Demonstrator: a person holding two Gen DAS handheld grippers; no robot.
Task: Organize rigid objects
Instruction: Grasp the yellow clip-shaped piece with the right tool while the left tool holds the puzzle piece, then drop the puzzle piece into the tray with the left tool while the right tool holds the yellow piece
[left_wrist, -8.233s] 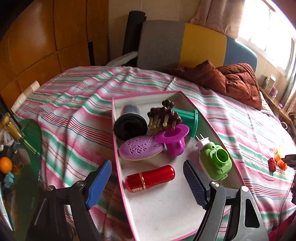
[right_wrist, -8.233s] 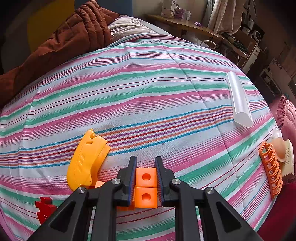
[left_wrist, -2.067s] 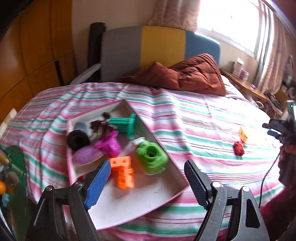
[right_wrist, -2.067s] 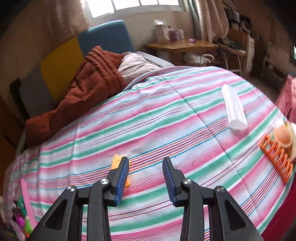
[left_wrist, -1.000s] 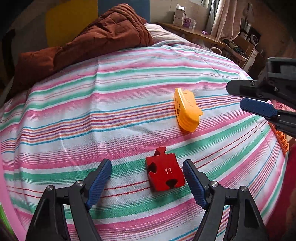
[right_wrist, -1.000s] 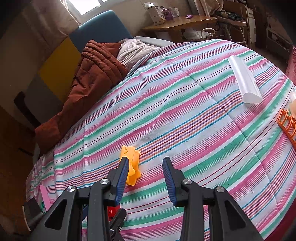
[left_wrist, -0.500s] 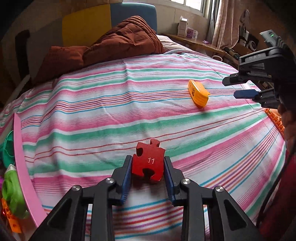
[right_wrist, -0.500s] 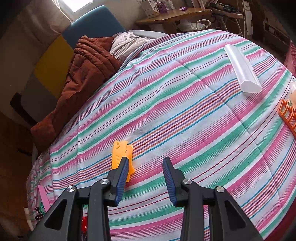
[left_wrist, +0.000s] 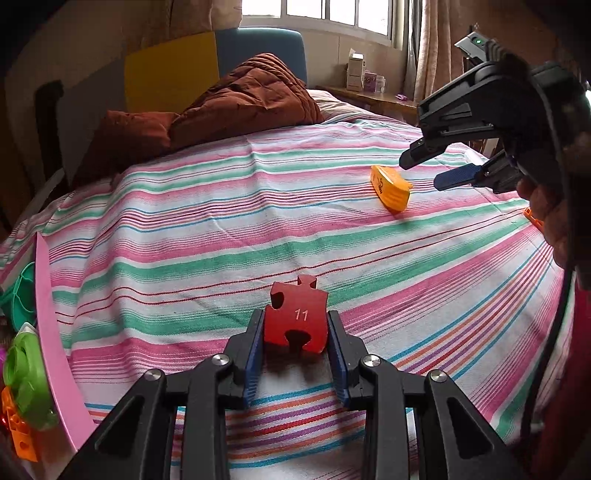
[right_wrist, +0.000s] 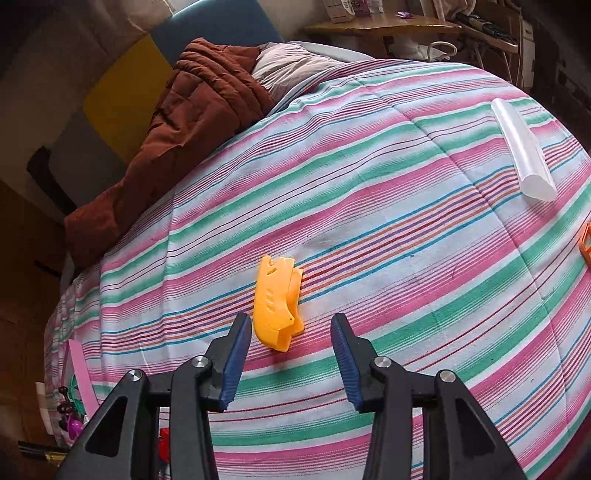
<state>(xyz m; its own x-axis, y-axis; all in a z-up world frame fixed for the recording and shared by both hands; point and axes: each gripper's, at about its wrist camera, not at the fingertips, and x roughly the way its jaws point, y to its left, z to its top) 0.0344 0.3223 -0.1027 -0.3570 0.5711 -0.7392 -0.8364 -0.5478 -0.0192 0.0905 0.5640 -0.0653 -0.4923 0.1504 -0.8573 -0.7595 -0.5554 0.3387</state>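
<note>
At your far left, the pink tray's rim (left_wrist: 48, 314) edges the striped bedspread (left_wrist: 221, 229). Your left gripper (left_wrist: 295, 334) is clamped on the red puzzle piece (left_wrist: 297, 319) marked 11, both pads pressing its sides. Further right, your right gripper (right_wrist: 291, 339) has just been opening; its jaws stand apart, the yellow plastic piece (right_wrist: 277, 302) on the bedspread by its left finger, untouched.
</note>
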